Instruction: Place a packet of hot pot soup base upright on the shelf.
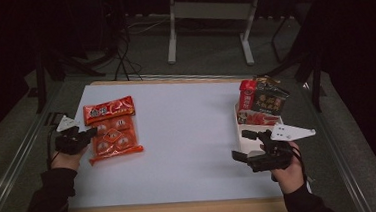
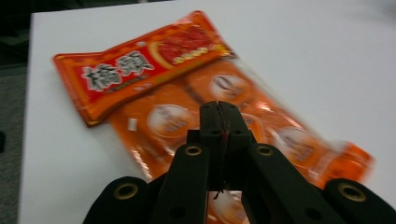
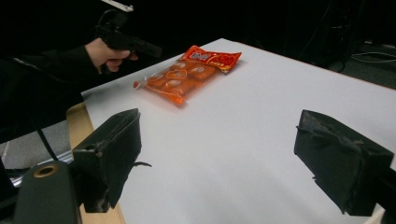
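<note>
The left gripper (image 1: 93, 133) is seen with its jaws pressed together, nothing between them, its tips hovering over the left edge of the orange snack bag (image 1: 112, 130). The bag is laid flat on the white table (image 1: 188, 136), its red header turned to the far side. Well to the right of the bag, the right gripper (image 1: 244, 144) is held with jaws spread wide, beside a white tray (image 1: 242, 141) of dark packets (image 1: 266, 99).
</note>
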{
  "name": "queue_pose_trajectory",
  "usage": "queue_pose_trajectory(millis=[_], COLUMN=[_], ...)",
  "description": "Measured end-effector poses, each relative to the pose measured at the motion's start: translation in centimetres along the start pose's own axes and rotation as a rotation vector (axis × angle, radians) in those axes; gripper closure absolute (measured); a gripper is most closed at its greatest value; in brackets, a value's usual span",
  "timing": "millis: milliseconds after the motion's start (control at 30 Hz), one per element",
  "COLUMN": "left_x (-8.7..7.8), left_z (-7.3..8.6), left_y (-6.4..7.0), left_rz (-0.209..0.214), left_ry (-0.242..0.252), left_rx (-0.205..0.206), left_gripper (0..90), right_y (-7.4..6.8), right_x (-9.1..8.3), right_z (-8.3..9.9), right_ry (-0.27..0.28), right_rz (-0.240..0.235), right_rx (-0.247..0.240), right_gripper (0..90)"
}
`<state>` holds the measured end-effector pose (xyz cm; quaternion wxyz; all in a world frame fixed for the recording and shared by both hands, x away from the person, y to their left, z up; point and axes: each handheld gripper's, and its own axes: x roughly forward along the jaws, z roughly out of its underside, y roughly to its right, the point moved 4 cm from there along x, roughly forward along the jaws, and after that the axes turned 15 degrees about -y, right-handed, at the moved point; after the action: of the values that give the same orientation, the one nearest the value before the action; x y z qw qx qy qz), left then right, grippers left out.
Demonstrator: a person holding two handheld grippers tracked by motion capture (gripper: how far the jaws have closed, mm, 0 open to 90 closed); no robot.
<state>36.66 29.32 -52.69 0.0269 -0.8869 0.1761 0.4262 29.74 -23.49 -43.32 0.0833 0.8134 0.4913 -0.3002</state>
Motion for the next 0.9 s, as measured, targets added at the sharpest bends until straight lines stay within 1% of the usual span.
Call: queue_pose_trajectory(millis=[33, 100, 133, 167, 233, 267, 300, 367, 400, 433, 500, 533, 567, 600, 633, 667, 733, 767, 833, 867, 900], left_x=[0.3, 0.9, 0.9, 1.5, 2.1, 2.4, 2.7, 3.2, 3.4, 3.5, 3.9, 4.0, 4.1, 4.1, 4.5, 4.8, 5.2, 5.5, 5.6, 5.7, 5.7], left_z=[-0.1, -0.1, -0.1, -0.2, -0.2, -0.2, -0.2, -0.3, -0.4, -0.5, -0.6, -0.7, -0.7, -0.7, -0.7, -0.6, -0.5, -0.5, -0.5, -0.5, -0.5], left_y=[-0.4, -1.2, -1.2, -1.9, -2.4, -2.7, -2.9, -3.3, -3.5, -3.7, -4.1, -4.2, -4.4, -4.4, -4.6, -4.7, -4.5, -4.4, -4.4, -4.4, -4.4], left_rz=[-0.018, -0.017, -0.017, -0.041, -0.057, -0.065, -0.087, -0.092, -0.105, -0.103, -0.126, -0.123, -0.133, -0.133, -0.129, -0.138, -0.119, -0.134, -0.139, -0.129, -0.129], left_ry=[0.005, 0.007, 0.007, 0.000, -0.006, -0.019, -0.031, -0.038, -0.045, -0.046, -0.058, -0.058, -0.064, -0.064, -0.075, -0.085, -0.108, -0.120, -0.120, -0.123, -0.123], left_rx=[-0.007, -0.015, -0.015, -0.018, -0.023, -0.026, -0.029, -0.027, -0.029, -0.031, -0.039, -0.042, -0.040, -0.040, -0.054, -0.056, -0.052, -0.045, -0.051, -0.070, -0.070], left_gripper=[89.7, 89.8, 89.8, 89.9, 89.9, 89.9, 89.9, 89.9, 89.9, 89.9, 89.9, 89.9, 89.9, 89.9, 89.9, 89.9, 89.9, 89.9, 89.9, 89.9, 90.0], right_y=[0.0, 0.0, 0.0, -0.1, -0.1, -0.1, -0.1, -0.1, -0.1, -0.1, -0.1, -0.1, -0.1, -0.1, -0.1, -0.1, -0.1, -0.1, -0.1, -0.1, -0.1], right_x=[0.0, 0.0, 0.1, 0.1, 0.1, 0.2, 0.2, 0.3, 0.3, 0.4, 0.4, 0.5, 0.5, 0.5, 0.6, 0.6, 0.5, 0.5, 0.4, 0.4, 0.4], right_z=[0.0, 0.0, 0.0, -0.1, 0.0, 0.0, 0.0, 0.0, 0.0, 0.0, 0.0, 0.0, 0.0, 0.0, 0.1, 0.1, 0.1, 0.1, 0.0, 0.0, 0.0], right_ry=[-0.001, -0.001, 0.000, -0.001, -0.003, -0.003, -0.006, -0.008, -0.009, -0.011, -0.013, -0.014, -0.015, -0.015, -0.014, -0.014, -0.016, -0.016, -0.014, -0.013, -0.011], right_rz=[0.001, -0.002, -0.002, -0.003, -0.005, -0.006, -0.006, -0.009, -0.010, -0.009, -0.010, -0.010, -0.010, -0.010, -0.013, -0.013, -0.012, -0.014, -0.009, -0.009, -0.012], right_rx=[-0.001, -0.002, -0.003, -0.003, -0.003, -0.002, -0.004, -0.001, 0.000, -0.002, -0.004, -0.005, -0.005, -0.005, -0.003, -0.003, -0.004, -0.003, -0.006, -0.006, -0.004], right_gripper=[14.5, 14.5, 14.5, 14.5, 14.5, 14.5, 14.5, 14.5, 14.5, 14.5, 14.5, 14.6, 14.5, 14.5, 14.6, 14.6, 14.6, 14.6, 14.6, 14.6, 14.6])
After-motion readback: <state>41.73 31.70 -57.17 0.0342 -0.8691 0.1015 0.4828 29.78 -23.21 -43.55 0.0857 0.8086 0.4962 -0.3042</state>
